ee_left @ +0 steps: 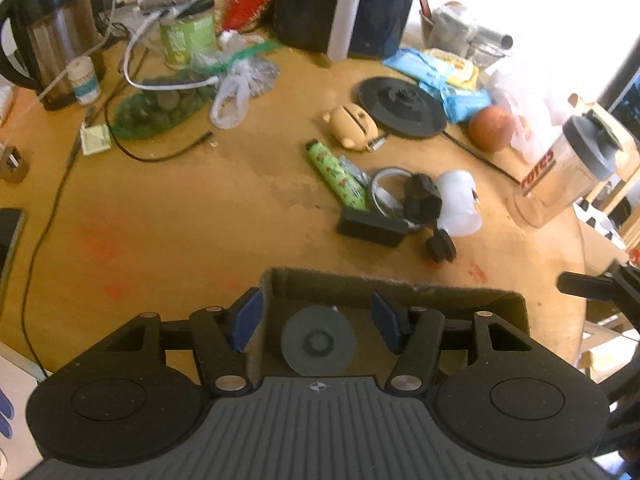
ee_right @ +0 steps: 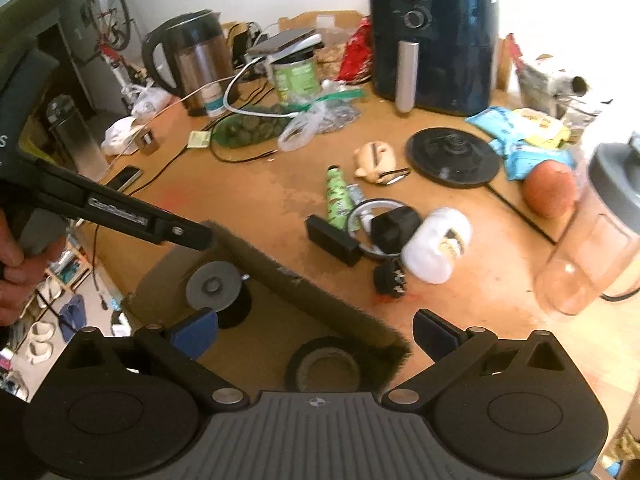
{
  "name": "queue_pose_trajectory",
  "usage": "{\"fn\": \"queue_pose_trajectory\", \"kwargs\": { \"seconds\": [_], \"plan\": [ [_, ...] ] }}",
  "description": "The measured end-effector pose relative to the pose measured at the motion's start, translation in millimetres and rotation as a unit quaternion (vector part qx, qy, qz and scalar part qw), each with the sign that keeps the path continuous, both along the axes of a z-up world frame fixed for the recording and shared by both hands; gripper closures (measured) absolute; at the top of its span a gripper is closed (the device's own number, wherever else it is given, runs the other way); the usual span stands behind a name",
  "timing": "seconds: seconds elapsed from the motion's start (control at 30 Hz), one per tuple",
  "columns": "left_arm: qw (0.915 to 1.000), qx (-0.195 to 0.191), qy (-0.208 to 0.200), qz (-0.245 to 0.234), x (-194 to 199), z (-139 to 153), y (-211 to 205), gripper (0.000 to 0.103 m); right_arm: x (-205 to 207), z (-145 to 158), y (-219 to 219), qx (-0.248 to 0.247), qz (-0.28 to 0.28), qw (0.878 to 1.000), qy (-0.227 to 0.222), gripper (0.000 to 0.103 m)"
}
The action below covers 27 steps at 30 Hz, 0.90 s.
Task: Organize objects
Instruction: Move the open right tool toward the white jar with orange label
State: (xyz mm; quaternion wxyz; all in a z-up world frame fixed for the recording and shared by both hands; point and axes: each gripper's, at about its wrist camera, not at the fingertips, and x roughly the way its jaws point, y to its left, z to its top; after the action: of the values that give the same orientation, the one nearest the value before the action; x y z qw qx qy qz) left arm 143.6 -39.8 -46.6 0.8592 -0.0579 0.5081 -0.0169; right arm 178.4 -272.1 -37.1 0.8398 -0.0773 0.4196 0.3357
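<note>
On the cluttered round wooden desk point(ee_left: 168, 216) sits an olive felt box point(ee_right: 304, 292) holding a grey disc-shaped spool point(ee_left: 318, 340) and a black tape roll point(ee_right: 325, 369). The left hand-held gripper point(ee_left: 316, 320) hangs half-spread above the spool, gripping nothing. The right hand-held gripper point(ee_right: 316, 330) gapes fully released over the tape roll and the box's corner.

Left gripper point(ee_left: 316, 322) half-open over felt box point(ee_left: 400, 286), grey disc point(ee_left: 318, 343) inside, cluttered table point(ee_left: 180, 208)
</note>
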Motion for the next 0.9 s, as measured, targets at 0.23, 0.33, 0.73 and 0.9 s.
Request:
{"fn": "queue_pose_trajectory", "kwargs": {
  "seconds": [0.23,0.33,0.73,0.9],
  "plan": [
    [0.9989,0.032,-0.013,0.033,2,5,22,0.044,6,3,-22,0.009,-0.045,0.999,0.002,0.000],
    [0.9981,0.036,-0.011,0.048,1,4,31,0.044,8,6,-29,0.015,-0.064,0.998,0.003,0.000],
    [0.9977,0.040,0.002,0.055,9,-9,48,0.044,20,7,-44,0.024,-0.116,0.993,0.012,0.000],
    [0.9970,0.035,0.019,0.066,15,-23,56,0.044,21,8,-46,0.023,-0.120,0.992,0.010,0.000]
  ]
}}
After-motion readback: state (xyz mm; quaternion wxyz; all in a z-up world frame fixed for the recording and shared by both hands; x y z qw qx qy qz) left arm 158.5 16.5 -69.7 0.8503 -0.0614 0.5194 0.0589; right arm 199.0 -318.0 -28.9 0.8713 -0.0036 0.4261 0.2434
